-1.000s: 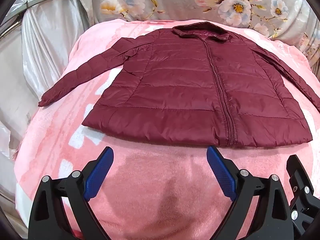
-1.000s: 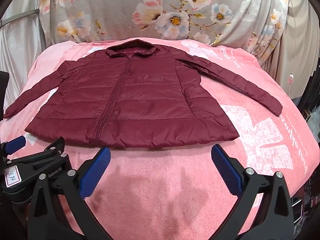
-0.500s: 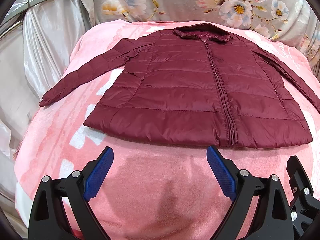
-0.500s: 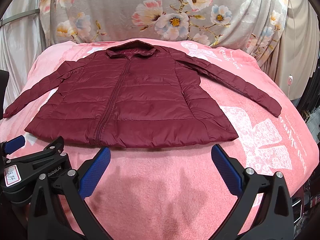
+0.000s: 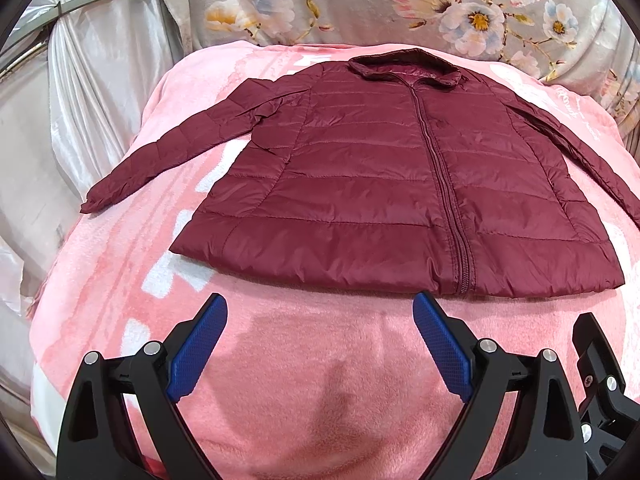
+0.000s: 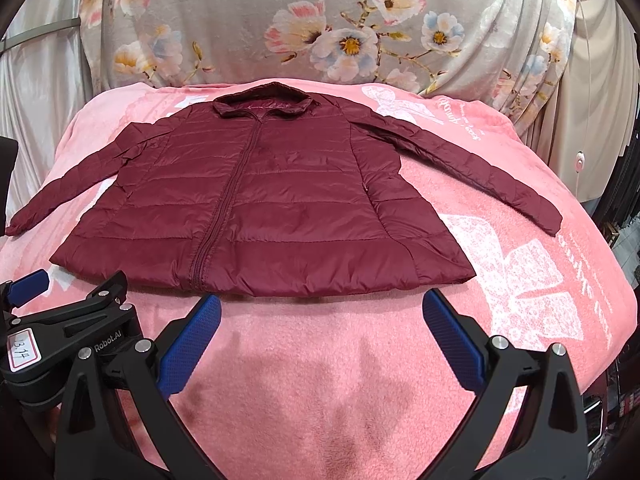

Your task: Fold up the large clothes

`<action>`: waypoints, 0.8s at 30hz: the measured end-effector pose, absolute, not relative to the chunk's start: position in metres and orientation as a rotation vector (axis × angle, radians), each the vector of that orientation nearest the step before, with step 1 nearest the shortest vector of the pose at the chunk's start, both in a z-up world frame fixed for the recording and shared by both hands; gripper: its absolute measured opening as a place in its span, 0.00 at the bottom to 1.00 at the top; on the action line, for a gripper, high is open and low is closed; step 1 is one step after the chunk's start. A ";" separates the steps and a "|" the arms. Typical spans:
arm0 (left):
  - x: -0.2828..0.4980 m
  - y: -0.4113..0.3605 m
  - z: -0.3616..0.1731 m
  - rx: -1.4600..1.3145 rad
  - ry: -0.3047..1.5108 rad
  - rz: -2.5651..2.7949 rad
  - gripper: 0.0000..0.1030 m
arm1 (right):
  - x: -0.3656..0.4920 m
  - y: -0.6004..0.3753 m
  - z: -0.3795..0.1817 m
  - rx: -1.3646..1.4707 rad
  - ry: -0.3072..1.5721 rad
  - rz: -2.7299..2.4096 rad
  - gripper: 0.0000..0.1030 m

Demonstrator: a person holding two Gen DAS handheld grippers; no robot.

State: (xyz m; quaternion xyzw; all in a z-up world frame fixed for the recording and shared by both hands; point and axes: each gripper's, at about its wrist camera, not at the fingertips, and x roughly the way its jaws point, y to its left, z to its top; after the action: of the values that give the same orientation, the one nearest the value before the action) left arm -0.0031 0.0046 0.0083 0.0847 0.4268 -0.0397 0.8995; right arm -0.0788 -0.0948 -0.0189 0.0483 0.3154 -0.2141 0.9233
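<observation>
Maroon quilted puffer jacket (image 5: 384,184) flat, zipped, sleeves spread at 9 and 3 o'clock; folding unstarted. Left gripper (image 5: 320,344), right gripper (image 6: 322,344): jaws spread, empty.

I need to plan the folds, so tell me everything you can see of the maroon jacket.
The jacket is a maroon quilted puffer of shiny, thin fabric with horizontal stitched bands. Its front zipper is closed from hem to collar. It lies flat and face up on the pink blanket, collar away from the cameras, both sleeves spread out and angled down. Only the blanket touches it; both claws are open, short of the hem.
</observation>
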 end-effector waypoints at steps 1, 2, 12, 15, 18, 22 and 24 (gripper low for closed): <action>-0.003 0.005 0.008 0.176 0.883 -0.082 0.89 | -0.079 -0.095 -0.019 0.099 0.647 -0.439 0.96; -0.003 0.004 0.009 0.175 0.883 -0.082 0.89 | -0.079 -0.095 -0.019 0.100 0.647 -0.439 0.96; -0.002 0.008 0.014 0.172 0.880 -0.077 0.89 | -0.080 -0.092 -0.016 0.100 0.644 -0.439 0.96; -0.003 0.009 0.012 0.170 0.879 -0.079 0.89 | -0.079 -0.092 -0.016 0.101 0.644 -0.439 0.96; -0.002 0.011 0.015 0.170 0.878 -0.078 0.89 | -0.079 -0.092 -0.017 0.101 0.644 -0.439 0.96; -0.003 0.011 0.012 0.170 0.877 -0.079 0.89 | -0.080 -0.092 -0.016 0.100 0.644 -0.439 0.96; -0.003 0.010 0.012 0.170 0.878 -0.079 0.89 | -0.080 -0.092 -0.016 0.101 0.644 -0.439 0.96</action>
State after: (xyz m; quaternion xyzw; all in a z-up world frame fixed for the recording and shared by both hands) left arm -0.0034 0.0104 0.0121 0.0820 0.4243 -0.0383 0.9010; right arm -0.0798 -0.0919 -0.0157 0.0493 0.3136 -0.2137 0.9239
